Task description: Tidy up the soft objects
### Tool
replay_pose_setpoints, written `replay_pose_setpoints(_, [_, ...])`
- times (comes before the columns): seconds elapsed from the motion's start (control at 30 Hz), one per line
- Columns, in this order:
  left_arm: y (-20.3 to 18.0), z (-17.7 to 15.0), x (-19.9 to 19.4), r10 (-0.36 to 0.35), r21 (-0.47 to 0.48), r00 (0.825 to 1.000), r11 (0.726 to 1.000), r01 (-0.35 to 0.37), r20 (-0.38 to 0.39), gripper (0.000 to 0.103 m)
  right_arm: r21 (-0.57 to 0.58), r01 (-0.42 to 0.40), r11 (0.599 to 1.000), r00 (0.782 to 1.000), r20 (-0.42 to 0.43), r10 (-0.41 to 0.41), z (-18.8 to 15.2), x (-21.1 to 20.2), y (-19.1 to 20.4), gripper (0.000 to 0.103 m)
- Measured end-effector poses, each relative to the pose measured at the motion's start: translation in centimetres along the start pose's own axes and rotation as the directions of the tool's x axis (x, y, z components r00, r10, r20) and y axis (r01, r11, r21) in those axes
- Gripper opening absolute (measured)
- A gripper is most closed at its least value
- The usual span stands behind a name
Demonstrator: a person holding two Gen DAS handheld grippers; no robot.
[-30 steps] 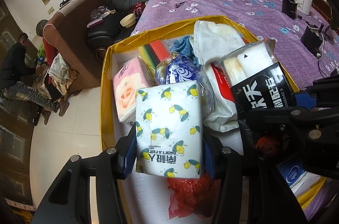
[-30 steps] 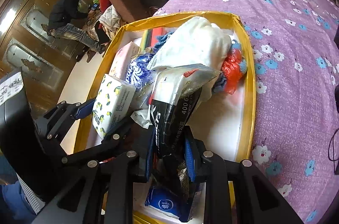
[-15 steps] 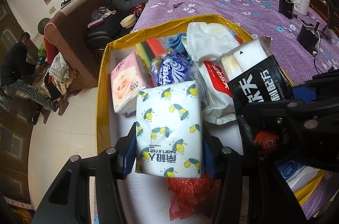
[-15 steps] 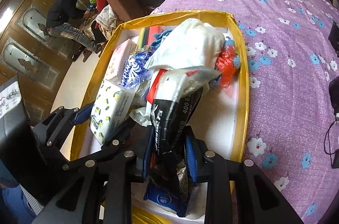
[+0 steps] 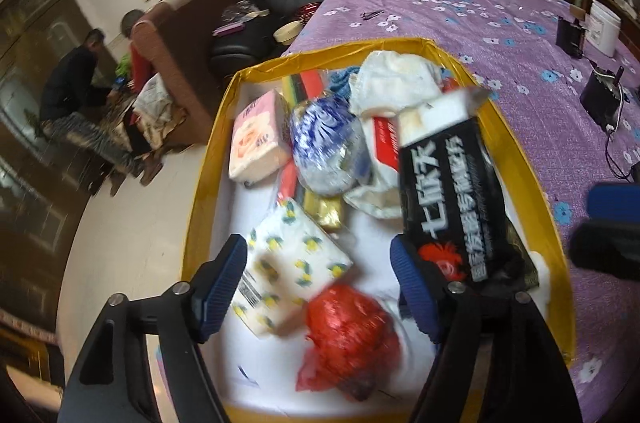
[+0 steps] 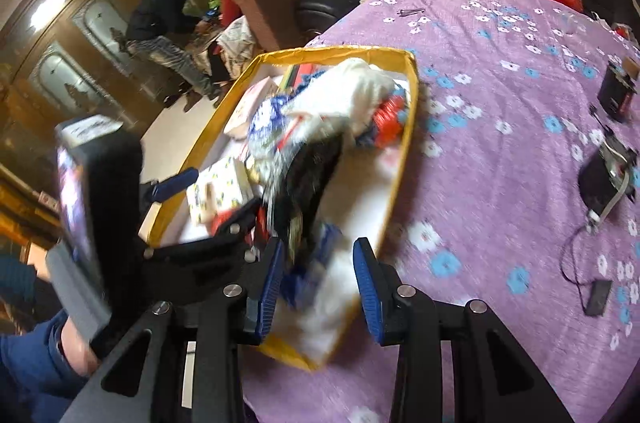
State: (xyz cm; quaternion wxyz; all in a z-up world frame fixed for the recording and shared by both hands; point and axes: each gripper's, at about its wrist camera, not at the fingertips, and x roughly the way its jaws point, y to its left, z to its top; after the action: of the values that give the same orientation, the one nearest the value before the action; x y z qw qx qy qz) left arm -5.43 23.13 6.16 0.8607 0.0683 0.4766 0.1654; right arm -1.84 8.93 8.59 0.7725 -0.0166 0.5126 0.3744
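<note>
Both hand-held grippers open over a crowded box, packs loose and unsettled.

Left hand-held gripper spread wide, holding nothing; lemon-print tissue pack tilted between the fingers, leaning on a red plastic bag inside the yellow-rimmed box. Right hand-held gripper also parted and empty, above the near corner of the box; black tissue pack propped on edge against the pile of white cloth and blue-white bag. Risks: black pack likely to topple toward the near rim, maybe over it onto the purple bench, since nothing braces it. Lemon pack could slide off the slick red bag. Re-gripping in this clutter could snag neighbouring bags or pinch 2 items at once. Heavy motion blur, so exact contacts cannot be told.
</note>
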Motion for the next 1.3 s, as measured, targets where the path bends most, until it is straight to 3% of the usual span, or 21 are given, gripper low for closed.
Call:
replay_pose_setpoints(0.17, [-2.1, -1.3, -1.3, 0.052, -0.030, 0.998, 0.998, -0.053, -0.032, 0.079, -0.059, -0.018, 0.998, 1.000, 0.011, 0.018, -3.5, -3.5, -2.2, 0.041])
replay_pose_setpoints(0.27, [-3.1, -0.3, -1.8, 0.059, 0.028, 0.998, 0.998, -0.059, 0.024, 0.084, -0.065, -0.043, 0.997, 0.999, 0.011, 0.043, -5.0, -5.0, -3.1, 0.041])
replay_pose_setpoints(0.33, [-2.8, 0.2, -1.7, 0.069, 0.016, 0.998, 0.997, -0.069, 0.015, 0.085, -0.063, -0.055, 0.997, 0.998, 0.012, 0.056, -5.8, -5.8, -3.4, 0.041])
replay_pose_setpoints(0.53, [-0.3, -1.0, -3.0, -0.029, -0.145, 0.999, 0.989, 0.027, -0.012, 0.090, -0.053, -0.053, 0.997, 0.997, 0.044, 0.055, -6.9, -7.5, -4.0, 0.041])
replay_pose_setpoints(0.7, [0.8, -2.8, -5.0, -0.091, -0.257, 0.995, 0.961, 0.099, 0.042, 0.090, 0.000, -0.011, 1.000, 0.997, 0.071, 0.011, -6.1, -8.5, -4.5, 0.042])
replay_pose_setpoints(0.77, [0.9, -3.2, -5.7, -0.112, -0.267, 0.991, 0.955, 0.126, 0.067, 0.090, 0.020, 0.017, 1.000, 0.997, 0.078, -0.019, -5.5, -8.1, -4.3, 0.049])
replay_pose_setpoints(0.93, [1.7, -3.4, -7.2, -0.096, -0.218, 0.989, 0.969, 0.118, 0.109, 0.093, 0.067, 0.039, 0.997, 0.997, 0.064, -0.043, -4.3, -6.1, -3.2, 0.049])
replay_pose_setpoints(1.1, [4.3, -3.6, -8.4, -0.123, -0.229, 0.981, 0.961, 0.156, 0.153, 0.095, 0.079, 0.173, 0.982, 0.982, 0.060, -0.178, -1.2, -3.3, -3.6, 0.049])
replay_pose_setpoints(1.23, [5.5, -3.7, -9.0, -0.048, -0.209, 0.989, 0.975, 0.077, 0.140, 0.095, 0.033, 0.290, 0.957, 0.957, 0.011, -0.290, 1.2, 1.0, -3.6, 0.049])
replay_pose_setpoints(1.3, [6.2, -4.1, -9.3, -0.037, -0.208, 0.990, 0.976, 0.065, 0.136, 0.095, -0.008, 0.293, 0.956, 0.956, -0.012, -0.293, 1.7, 2.8, -2.4, 0.049])
